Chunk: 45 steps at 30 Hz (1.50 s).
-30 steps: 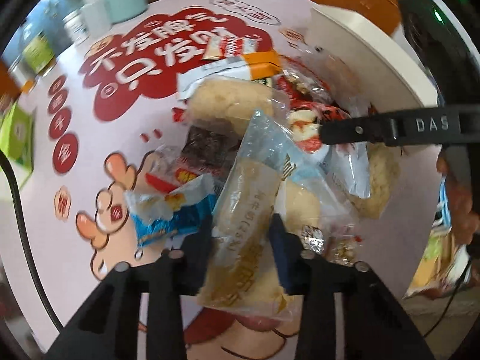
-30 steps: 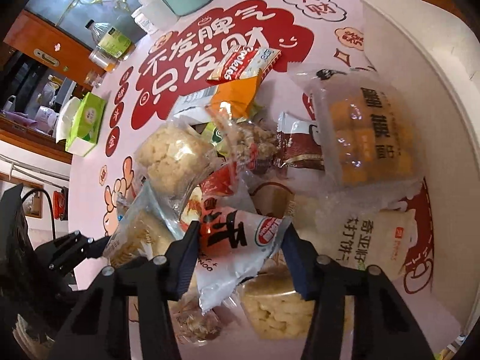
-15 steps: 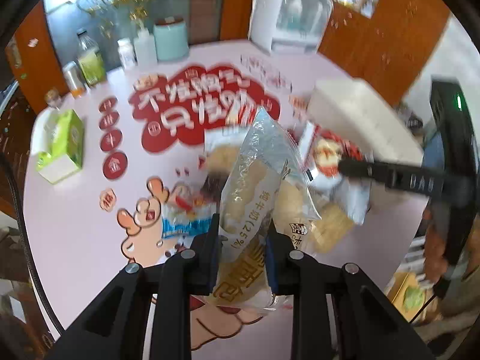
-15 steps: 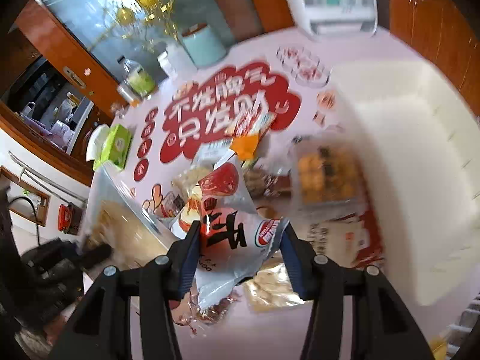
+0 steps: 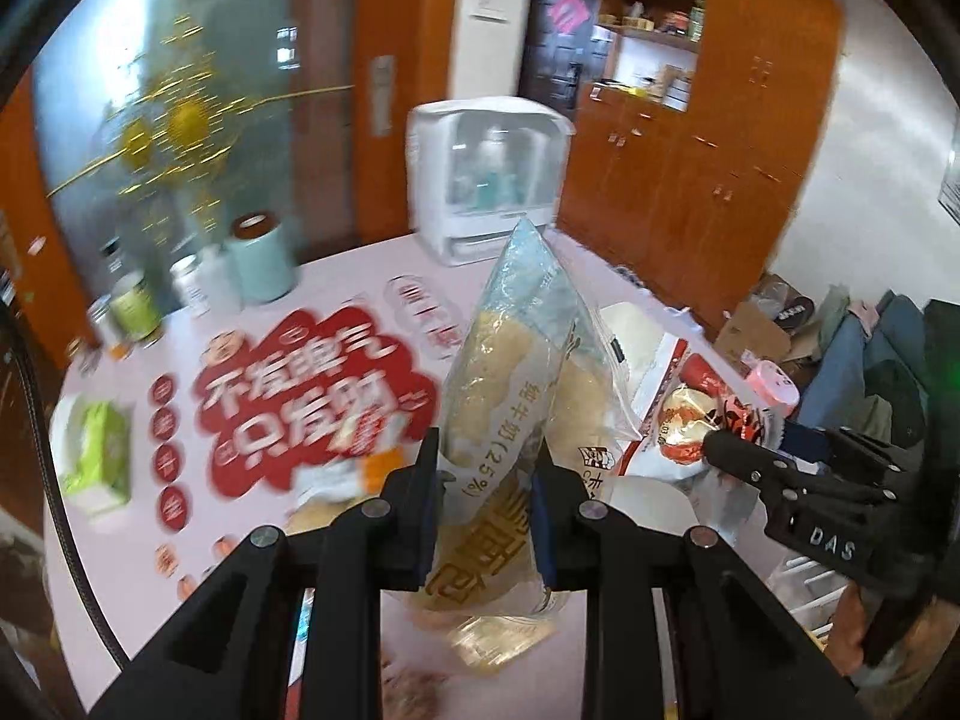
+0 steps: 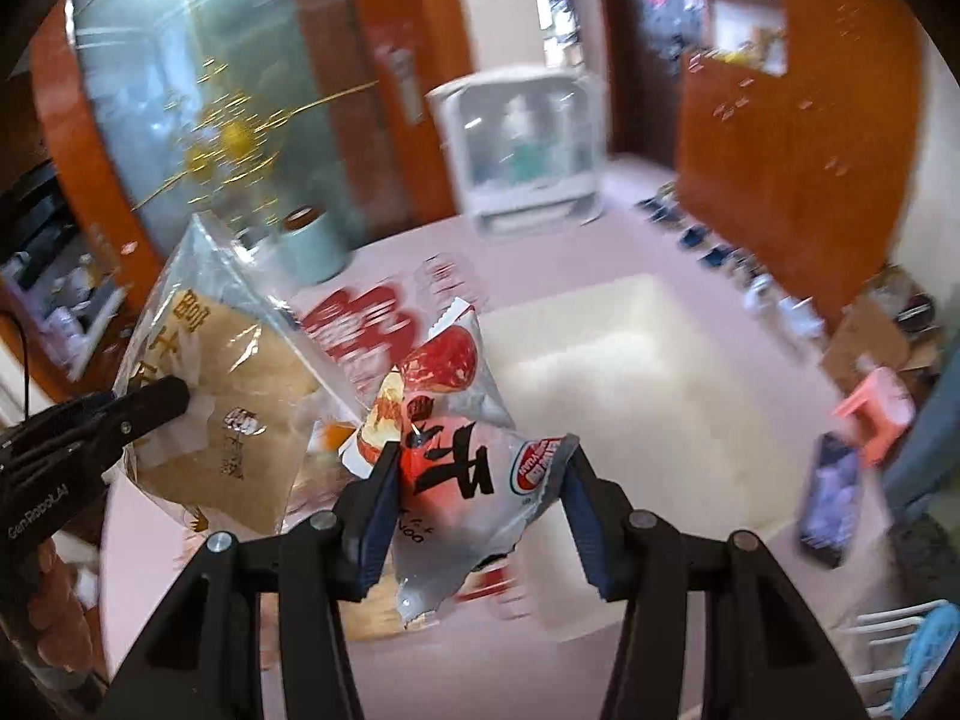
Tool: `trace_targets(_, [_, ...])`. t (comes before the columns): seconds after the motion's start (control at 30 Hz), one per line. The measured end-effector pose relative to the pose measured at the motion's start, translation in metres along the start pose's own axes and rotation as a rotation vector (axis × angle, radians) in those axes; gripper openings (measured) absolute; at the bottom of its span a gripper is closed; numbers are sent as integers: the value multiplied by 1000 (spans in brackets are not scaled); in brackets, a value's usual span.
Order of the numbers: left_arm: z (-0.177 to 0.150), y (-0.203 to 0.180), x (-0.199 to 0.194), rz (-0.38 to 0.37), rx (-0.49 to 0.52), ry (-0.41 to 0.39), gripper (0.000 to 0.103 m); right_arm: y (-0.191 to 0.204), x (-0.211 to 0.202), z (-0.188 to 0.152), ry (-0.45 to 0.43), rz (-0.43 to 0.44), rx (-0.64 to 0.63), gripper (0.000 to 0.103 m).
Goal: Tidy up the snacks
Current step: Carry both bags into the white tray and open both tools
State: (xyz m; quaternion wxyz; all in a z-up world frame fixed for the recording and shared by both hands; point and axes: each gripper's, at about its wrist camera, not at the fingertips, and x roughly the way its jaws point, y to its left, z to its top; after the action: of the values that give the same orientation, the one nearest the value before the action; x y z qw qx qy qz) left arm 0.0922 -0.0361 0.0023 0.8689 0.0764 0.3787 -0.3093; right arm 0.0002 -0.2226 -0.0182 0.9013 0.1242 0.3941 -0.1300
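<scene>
My left gripper (image 5: 487, 480) is shut on a clear bag of pale bread (image 5: 510, 396), held upright high above the pink table (image 5: 252, 552). That bread bag (image 6: 228, 396) shows at the left of the right wrist view with the left gripper's fingers (image 6: 150, 405) pinching it. My right gripper (image 6: 480, 495) is shut on a silver and red snack packet (image 6: 456, 456), also lifted; the packet (image 5: 690, 426) appears at the right of the left wrist view. A white bin (image 6: 606, 360) lies below and beyond the packet.
At the table's far end stand a white appliance (image 5: 486, 180), a mint canister (image 5: 261, 258) and bottles (image 5: 135, 303). A green tissue box (image 5: 99, 450) sits at the left edge. Snacks remain on the table under the grippers. A pink stool (image 6: 879, 414) stands on the floor at the right.
Both grippers rose from the snack pile and tilted up, carrying the bread bag and the red packet. The room beyond the table has come into view.
</scene>
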Motion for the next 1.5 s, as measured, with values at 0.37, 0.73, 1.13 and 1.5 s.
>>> trace_targets(0.37, [40, -116, 125, 7, 39, 75, 24, -105, 49, 29, 33, -214, 37, 54])
trace_targets(0.73, [43, -155, 183, 101, 119, 94, 96, -130, 94, 18, 133, -181, 4, 65])
trace_targets(1.13, [33, -123, 140, 72, 43, 83, 97, -124, 77, 6, 119, -75, 74, 74])
trace_targets(1.5, [0, -58, 49, 149, -92, -11, 97, -119, 45, -1, 70, -33, 140, 74])
